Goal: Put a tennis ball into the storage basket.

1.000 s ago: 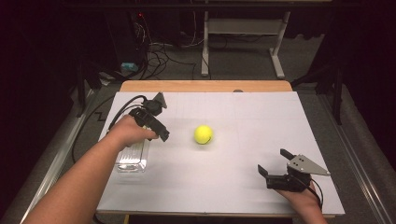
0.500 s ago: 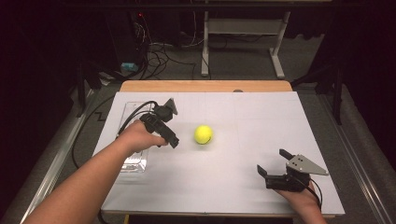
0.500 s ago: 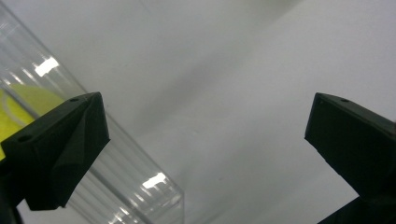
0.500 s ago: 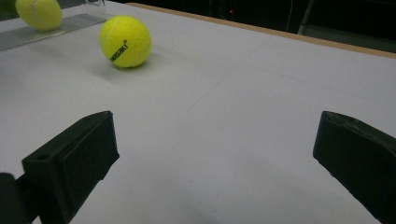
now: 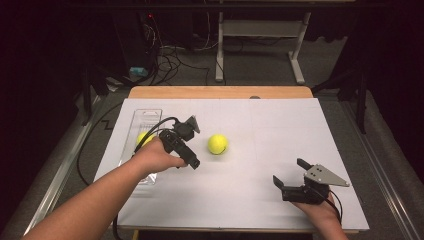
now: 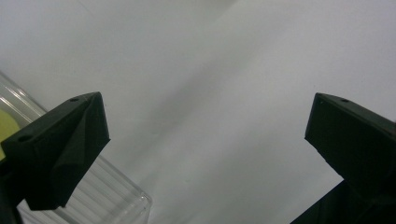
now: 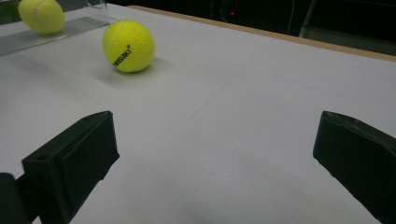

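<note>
A yellow tennis ball (image 5: 218, 144) (image 7: 128, 45) lies loose near the middle of the white table. A second yellow ball (image 5: 144, 137) (image 7: 42, 15) (image 6: 5, 133) rests in a clear plastic tray (image 5: 145, 117) (image 6: 112, 196) (image 7: 46, 35) at the left. My left gripper (image 5: 193, 144) (image 6: 205, 140) hovers between tray and loose ball, just left of the ball, open and empty, looking down at bare table. My right gripper (image 5: 290, 172) (image 7: 215, 154) sits low at the front right, open and empty, facing the loose ball from a distance.
White paper covers the table (image 5: 280, 125), with a wooden edge (image 5: 220, 92) at the far side. Beyond it stand a desk frame (image 5: 260, 45) and cables on the floor (image 5: 170, 55). A black cable (image 5: 95, 140) trails off the table's left side.
The left hand and its gripper have moved right from above the tray toward the loose ball, uncovering the ball in the tray. The right gripper has stayed put.
</note>
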